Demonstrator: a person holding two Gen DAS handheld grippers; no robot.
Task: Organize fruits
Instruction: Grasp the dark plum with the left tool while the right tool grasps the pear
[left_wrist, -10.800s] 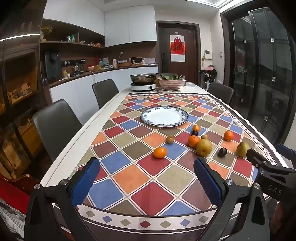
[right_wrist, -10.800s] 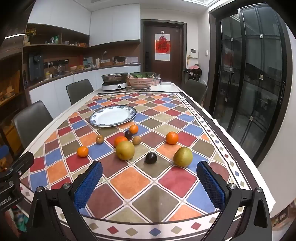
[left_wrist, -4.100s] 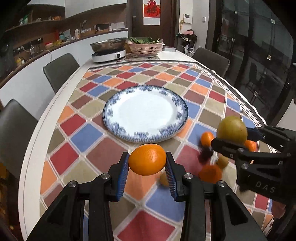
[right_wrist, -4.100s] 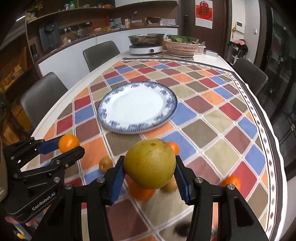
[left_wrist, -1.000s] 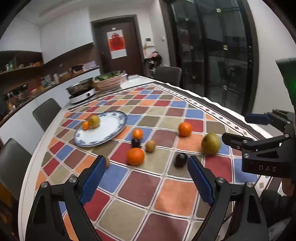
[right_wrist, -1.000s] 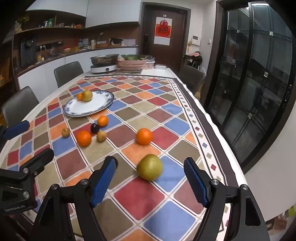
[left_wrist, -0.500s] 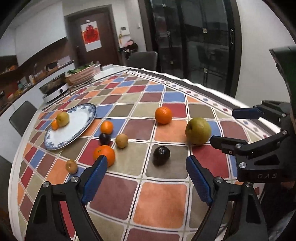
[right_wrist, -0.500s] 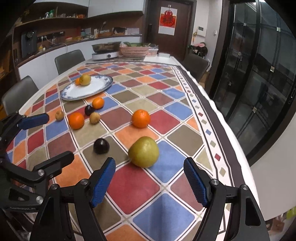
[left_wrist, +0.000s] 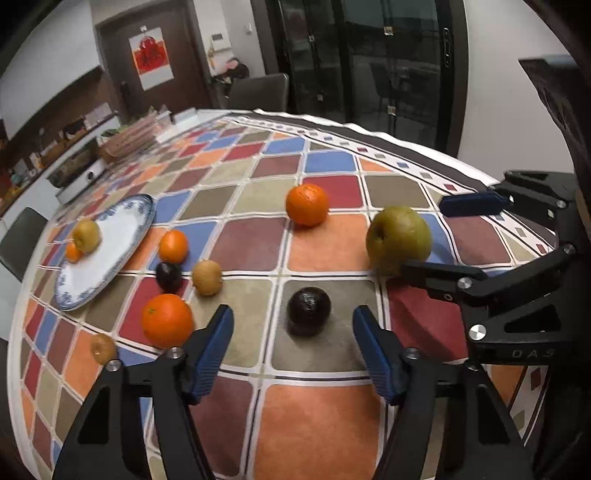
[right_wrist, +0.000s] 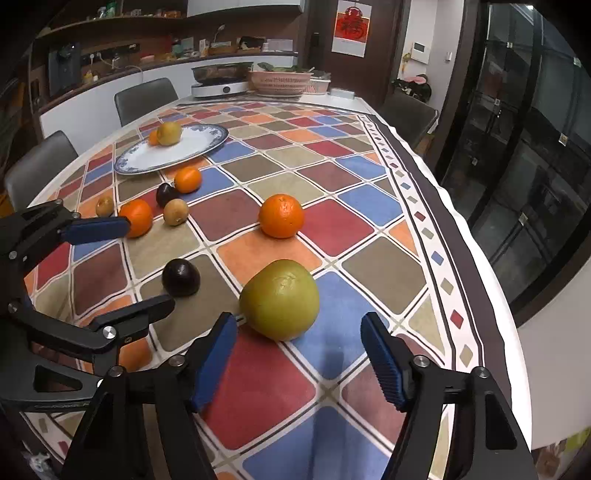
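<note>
My left gripper (left_wrist: 292, 334) is open, its jaws either side of a dark plum (left_wrist: 308, 311) on the table, just short of it. My right gripper (right_wrist: 297, 343) is open just in front of a large yellow-green pear (right_wrist: 279, 299), which also shows in the left wrist view (left_wrist: 399, 238). The blue-rimmed white plate (right_wrist: 199, 142) at the far left holds a yellow pear (right_wrist: 169, 133) and a small orange (right_wrist: 153, 137). Loose on the cloth lie an orange (right_wrist: 281, 215), another orange (right_wrist: 136, 217), a small orange (right_wrist: 187, 179), a second dark plum (right_wrist: 165, 194) and two kiwis (right_wrist: 176, 211).
The table's right edge (right_wrist: 491, 280) runs close beside my right gripper. A hotplate with a pan (right_wrist: 220, 79) and a pink basket (right_wrist: 280, 81) stand at the far end. Grey chairs (right_wrist: 144, 98) line the left side.
Both grippers have moved forward and lower toward the table. The dark plum now lies between the left jaws, and the big pear sits just ahead of the right jaws.
</note>
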